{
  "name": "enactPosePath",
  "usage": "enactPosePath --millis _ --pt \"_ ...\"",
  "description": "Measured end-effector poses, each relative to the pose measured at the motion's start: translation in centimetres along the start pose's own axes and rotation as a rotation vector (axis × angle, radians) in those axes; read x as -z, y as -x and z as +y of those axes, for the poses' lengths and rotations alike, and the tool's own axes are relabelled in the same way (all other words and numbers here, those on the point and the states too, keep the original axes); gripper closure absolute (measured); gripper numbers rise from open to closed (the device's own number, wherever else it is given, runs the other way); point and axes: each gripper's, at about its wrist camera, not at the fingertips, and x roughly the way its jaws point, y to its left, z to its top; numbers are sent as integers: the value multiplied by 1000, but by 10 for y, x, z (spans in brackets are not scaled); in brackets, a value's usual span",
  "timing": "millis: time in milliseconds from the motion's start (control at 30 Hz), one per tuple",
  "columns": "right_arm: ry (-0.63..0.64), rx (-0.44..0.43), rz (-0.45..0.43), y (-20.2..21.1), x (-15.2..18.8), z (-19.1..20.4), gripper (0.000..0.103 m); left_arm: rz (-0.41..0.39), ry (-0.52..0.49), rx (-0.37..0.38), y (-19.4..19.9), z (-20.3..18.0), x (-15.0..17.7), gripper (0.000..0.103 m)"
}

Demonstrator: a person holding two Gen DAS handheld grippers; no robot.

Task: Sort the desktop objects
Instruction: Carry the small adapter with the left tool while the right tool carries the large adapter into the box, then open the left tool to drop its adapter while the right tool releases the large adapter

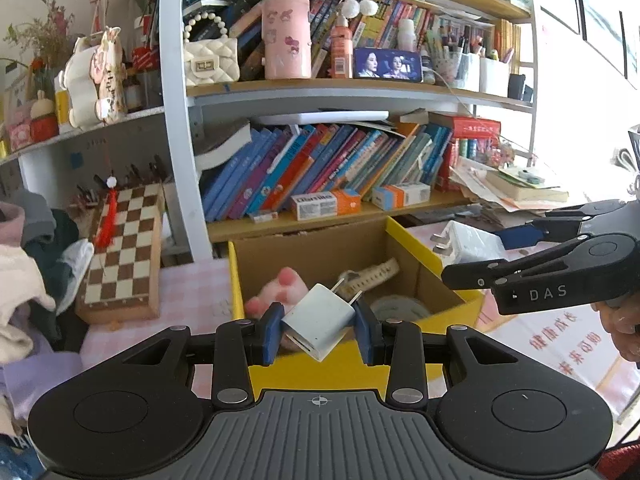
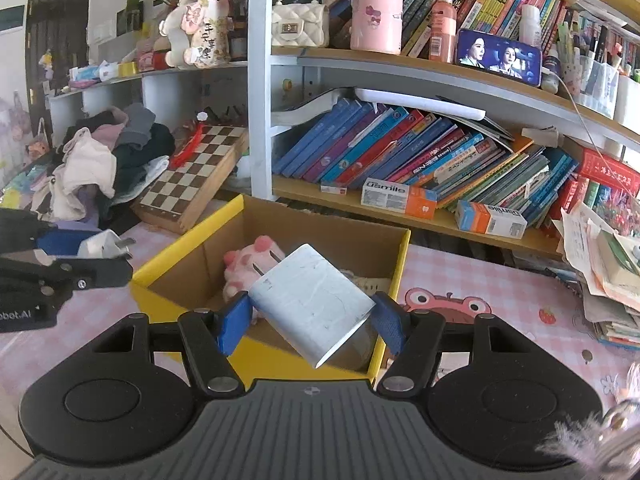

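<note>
The left gripper [image 1: 319, 328] has its jaws clamped on a small charger [image 1: 320, 322], prongs pointing to 1 o'clock. It hangs over the near edge of the box [image 1: 240, 284]. The box sits on the pink tabletop [image 2: 500, 280], with a chessboard [image 1: 124, 252] at its 9 o'clock. A pink plush [image 1: 280, 286] lies inside the box. The right gripper [image 2: 310, 316] has its jaws clamped on a big charger [image 2: 310, 302], tilted, also over the box's near edge.

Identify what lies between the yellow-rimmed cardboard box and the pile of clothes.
A folded wooden chessboard leans there, between the box and the clothes; the right wrist view shows it best.
</note>
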Motion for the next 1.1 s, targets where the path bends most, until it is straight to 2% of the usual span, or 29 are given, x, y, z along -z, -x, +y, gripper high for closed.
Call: enactPosePath --millis 233,433,900,1100 --pt "46 -4 7 -33 -18 -11 40 15 -21 -17 -28 8 -16 67" --pt "115 -13 43 -70 -31 -14 40 69 -34 -20 -65 15 -23 67" --pt "290 -28 218 -171 -60 -6 40 238 -156 1 -139 -7 -17 67" --pt "348 -50 304 -201 -55 9 39 295 -140 15 -155 -8 -10 67"
